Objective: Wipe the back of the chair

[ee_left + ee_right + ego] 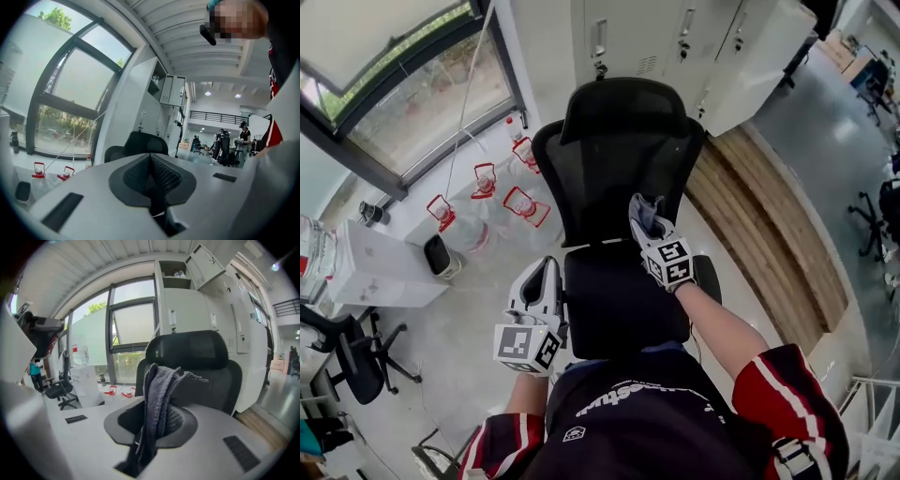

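Wipe apparently at its start; whole back remains.
Right gripper [154, 423] pinches grey towelling cloth [157, 390] near black mesh chair back [614, 178]; left gripper [153, 177], pressed together, holds nothing.

The chair [619, 178] stands straight ahead of the person, seat nearest them and backrest beyond, with lockers [675, 42] behind it, a window [394, 84] and a cluster of water jugs [502, 202] on the floor to its left, and a wooden floor strip [769, 216] to its right. The right gripper [645, 210], a cloth [157, 399] between its jaws, is in front of the backrest's right half, above the seat. The left gripper [546, 274] sits lower, at the seat's left edge, and another office chair [352, 361] stands far to the left
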`<state>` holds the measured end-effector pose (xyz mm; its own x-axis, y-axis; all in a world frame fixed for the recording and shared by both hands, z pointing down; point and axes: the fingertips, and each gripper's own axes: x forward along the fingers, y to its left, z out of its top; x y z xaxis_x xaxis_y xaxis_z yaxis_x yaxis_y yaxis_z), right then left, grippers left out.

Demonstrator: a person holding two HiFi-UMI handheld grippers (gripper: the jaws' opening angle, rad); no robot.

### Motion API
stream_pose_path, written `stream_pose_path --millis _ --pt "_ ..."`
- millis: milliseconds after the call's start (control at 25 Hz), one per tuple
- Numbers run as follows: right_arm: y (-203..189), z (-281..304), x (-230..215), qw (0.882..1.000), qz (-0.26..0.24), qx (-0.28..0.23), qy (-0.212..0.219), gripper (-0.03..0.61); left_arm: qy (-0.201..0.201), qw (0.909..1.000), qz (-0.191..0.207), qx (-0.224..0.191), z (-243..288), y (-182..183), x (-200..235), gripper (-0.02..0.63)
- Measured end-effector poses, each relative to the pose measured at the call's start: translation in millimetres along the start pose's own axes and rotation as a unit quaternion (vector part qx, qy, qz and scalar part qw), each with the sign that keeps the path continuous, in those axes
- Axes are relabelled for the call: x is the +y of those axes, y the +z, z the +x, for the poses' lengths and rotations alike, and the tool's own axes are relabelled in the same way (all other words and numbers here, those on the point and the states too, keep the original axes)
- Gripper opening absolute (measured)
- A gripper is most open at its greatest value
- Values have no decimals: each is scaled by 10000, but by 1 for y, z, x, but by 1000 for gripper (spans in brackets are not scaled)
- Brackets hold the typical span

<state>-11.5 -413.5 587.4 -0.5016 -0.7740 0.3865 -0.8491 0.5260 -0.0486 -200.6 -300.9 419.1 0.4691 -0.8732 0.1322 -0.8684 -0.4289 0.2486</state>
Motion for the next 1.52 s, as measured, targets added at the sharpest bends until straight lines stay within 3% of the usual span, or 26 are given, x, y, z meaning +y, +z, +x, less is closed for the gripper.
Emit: stream_pose_path --millis 240,400,720,1120,1320,1520 --pt "23 -120 -26 9979 203 -291 -548 58 -460 9984 267 -180 4 27 -59 23" --pt "46 -185 2 9963 419 -465 -597 58 -706 9965 389 -221 -3 37 -88 23" --pt "106 -207 108 9952 -5 -940 262 58 -907 9955 163 -231 -14 27 -98 23" --pt "115 -222 133 9924 -123 -973 748 60 -421 9986 -5 -327 -57 18 -95 23" --pt "109 -263 150 9876 -151 -1173 1031 60 -227 9991 120 -336 -88 9 -127 24" --pt "81 -346 151 9853 -84 -1366 1017 58 -255 9985 308 -381 -130 -8 -199 23"
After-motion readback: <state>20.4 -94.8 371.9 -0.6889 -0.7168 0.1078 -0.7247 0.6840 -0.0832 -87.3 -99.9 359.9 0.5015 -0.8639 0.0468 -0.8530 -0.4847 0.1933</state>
